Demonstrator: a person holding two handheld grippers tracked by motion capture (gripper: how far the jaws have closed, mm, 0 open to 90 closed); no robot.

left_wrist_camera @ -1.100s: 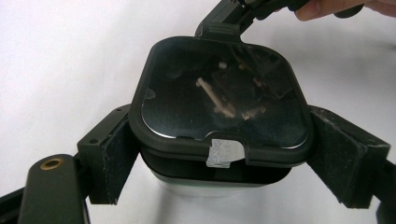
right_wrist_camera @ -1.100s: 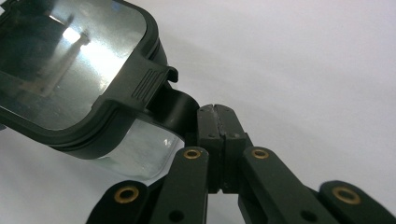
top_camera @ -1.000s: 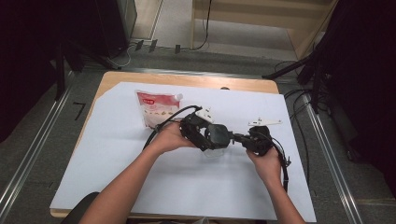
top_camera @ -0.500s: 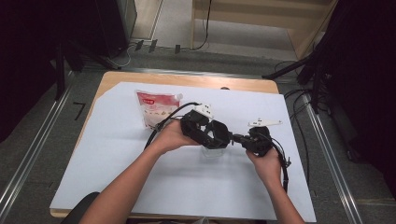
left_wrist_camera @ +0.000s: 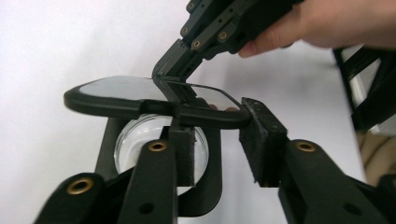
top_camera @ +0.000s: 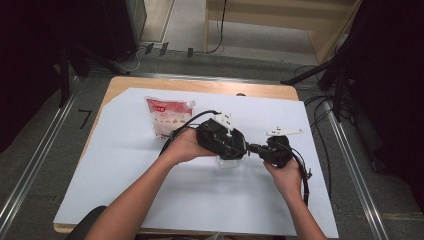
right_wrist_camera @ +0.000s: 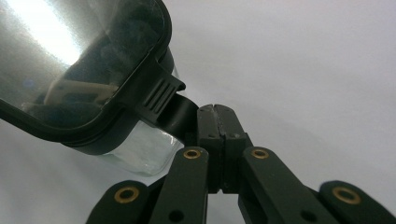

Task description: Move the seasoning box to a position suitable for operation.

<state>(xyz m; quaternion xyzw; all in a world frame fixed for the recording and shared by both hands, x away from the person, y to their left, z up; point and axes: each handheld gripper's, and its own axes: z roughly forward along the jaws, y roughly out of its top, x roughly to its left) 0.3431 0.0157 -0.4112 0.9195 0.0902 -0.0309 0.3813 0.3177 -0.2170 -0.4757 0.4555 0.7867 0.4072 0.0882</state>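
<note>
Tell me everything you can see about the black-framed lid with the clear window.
The lid is a flat rounded rectangle: a black plastic-looking frame around a glossy, reflective clear pane, with a ribbed tab on one edge. It is tilted above a clear glass container on the white sheet. The right gripper is shut on a black latch flap by the tab. One pad of the left gripper is under the lid's rim, the other beside it. Whether the lid touches the container I cannot tell.

Bright overhead light is washing the white table cover point(top_camera: 125, 190) evenly, while the surrounding floor is lying in darkness. Strong glare is streaking across the glass lid point(right_wrist_camera: 70, 56). The nearest black jaws are blurring softly; shadows are staying faint.
</note>
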